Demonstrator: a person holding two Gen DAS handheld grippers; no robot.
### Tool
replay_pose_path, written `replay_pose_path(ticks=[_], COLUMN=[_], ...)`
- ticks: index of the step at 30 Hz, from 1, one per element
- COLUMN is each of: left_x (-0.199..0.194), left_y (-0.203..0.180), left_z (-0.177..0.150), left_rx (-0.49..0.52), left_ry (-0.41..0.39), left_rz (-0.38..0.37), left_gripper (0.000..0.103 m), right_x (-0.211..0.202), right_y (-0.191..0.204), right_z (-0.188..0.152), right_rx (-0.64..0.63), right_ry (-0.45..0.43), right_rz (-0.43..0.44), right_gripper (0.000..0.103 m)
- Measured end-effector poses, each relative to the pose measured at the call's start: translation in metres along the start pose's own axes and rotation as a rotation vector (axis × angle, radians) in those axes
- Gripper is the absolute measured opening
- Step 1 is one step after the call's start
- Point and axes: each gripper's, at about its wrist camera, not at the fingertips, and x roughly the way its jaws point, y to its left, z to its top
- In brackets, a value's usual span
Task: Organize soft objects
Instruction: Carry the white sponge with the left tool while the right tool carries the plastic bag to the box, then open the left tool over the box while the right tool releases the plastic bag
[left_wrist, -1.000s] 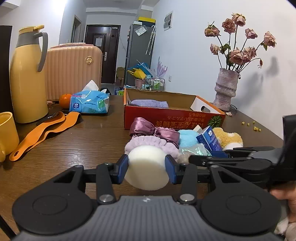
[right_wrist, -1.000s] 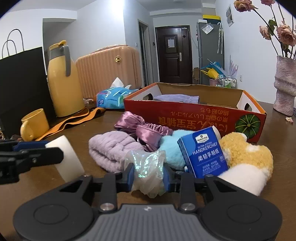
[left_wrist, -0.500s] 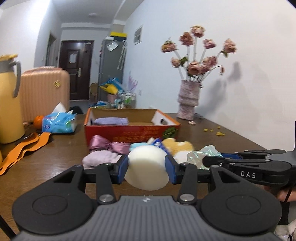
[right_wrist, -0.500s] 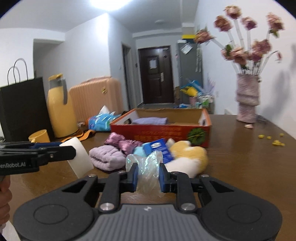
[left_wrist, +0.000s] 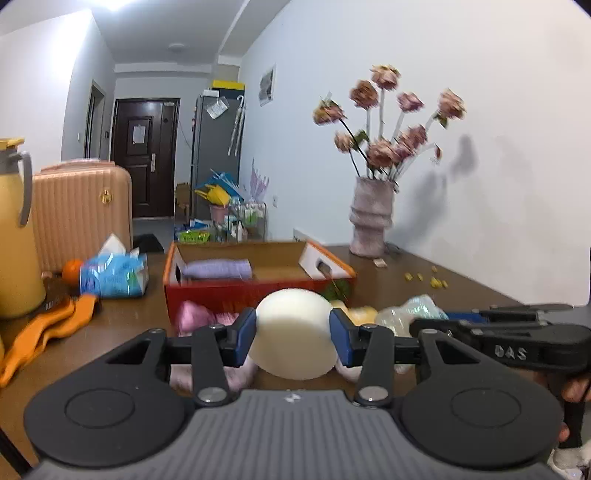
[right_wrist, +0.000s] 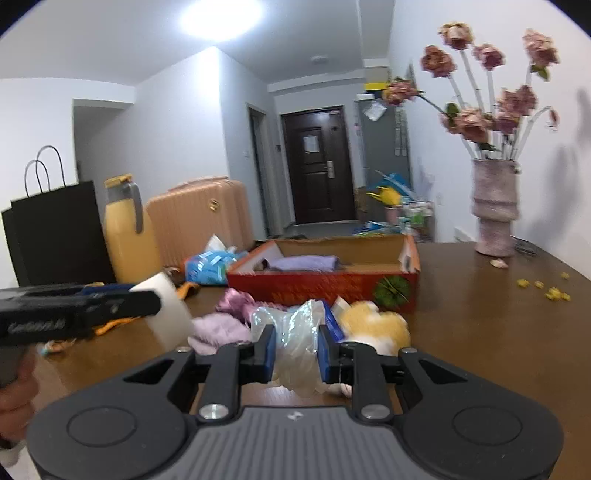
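My left gripper is shut on a round white sponge and holds it above the table. My right gripper is shut on a crumpled clear plastic bag, also held up. An open red cardboard box stands ahead with a folded purple towel inside. In front of it lies a pile: a lilac fluffy cloth, a pink satin scrunchie, a blue handkerchief pack and a yellow plush toy. The left gripper with the sponge shows in the right wrist view.
A yellow thermos, a black paper bag, a peach suitcase, a blue tissue pack, an orange and an orange strap stand left. A vase of dried roses stands at the right by the wall.
Both grippers have risen and drawn back from the pile with the sponge and the plastic bag held. The box and pile now look lower and farther away.
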Motion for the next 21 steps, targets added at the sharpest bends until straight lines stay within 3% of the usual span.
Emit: replay_pose_path(ticks=[3, 7, 11, 16, 21], left_x=[0.044, 0.111, 0.178, 0.262, 0.321], left_y=[0.031, 0.07, 0.104, 0.139, 0.156], left_z=[0.03, 0.069, 0.099, 0.106, 0.087], left_rx=[-0.042, -0.08, -0.115, -0.157, -0.152], left_ry=[0.034, 0.077, 0.117, 0.218, 0.286], left_rz=[-0.013, 0.042, 0.067, 0.116, 0.159], left_gripper=[0.045, 0.045, 0.045, 0.045, 0.045], right_x=[0.031, 0.087, 0.168, 0.274, 0.366], right_y=[-0.008, -0.018, -0.031, -0.054, -0.072], right_z=[0.032, 0.083, 0.13, 0.157, 0.149], right_rx=[-0.019, -0.025, 0.027, 0.171, 0.307], right_ry=[0.001, 0.003, 0.054, 0.185, 0.346], right_rz=[0.042, 0.087, 0.137, 0.164, 0.17], right_gripper=[0.022, 0.022, 0.022, 0.022, 0.023])
